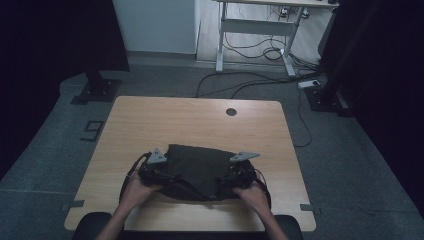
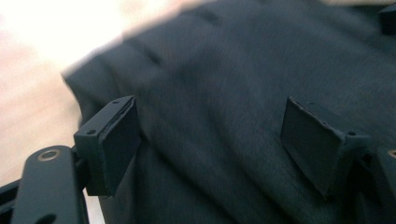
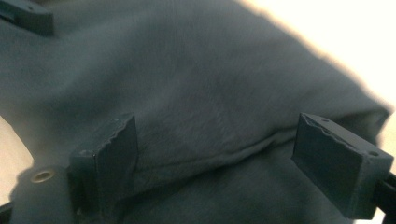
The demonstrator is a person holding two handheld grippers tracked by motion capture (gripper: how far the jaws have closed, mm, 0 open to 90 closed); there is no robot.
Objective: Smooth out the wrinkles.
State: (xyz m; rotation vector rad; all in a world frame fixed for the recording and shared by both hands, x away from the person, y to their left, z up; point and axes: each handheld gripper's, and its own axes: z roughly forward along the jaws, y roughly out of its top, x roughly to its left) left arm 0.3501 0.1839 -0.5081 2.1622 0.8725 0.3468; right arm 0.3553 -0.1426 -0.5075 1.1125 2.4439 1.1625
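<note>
Two grippers stand at the near edge of a dark cloth point(image 1: 197, 171) lying folded on the table point(image 1: 150, 120), toward its near side. Left gripper point(image 2: 212, 144): jaws apart, cloth beneath them, nothing clamped. Right gripper point(image 3: 226, 156): jaws likewise apart over a fold line, not pressing. Judgement: a fold appears laid and released; the cloth looks bunched and uneven, so further folding or smoothing likely remains.

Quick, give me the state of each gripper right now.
Left gripper: open, jaws wide apart over the dark cloth, holding nothing.
Right gripper: open, jaws wide apart over the same cloth, holding nothing.
</note>
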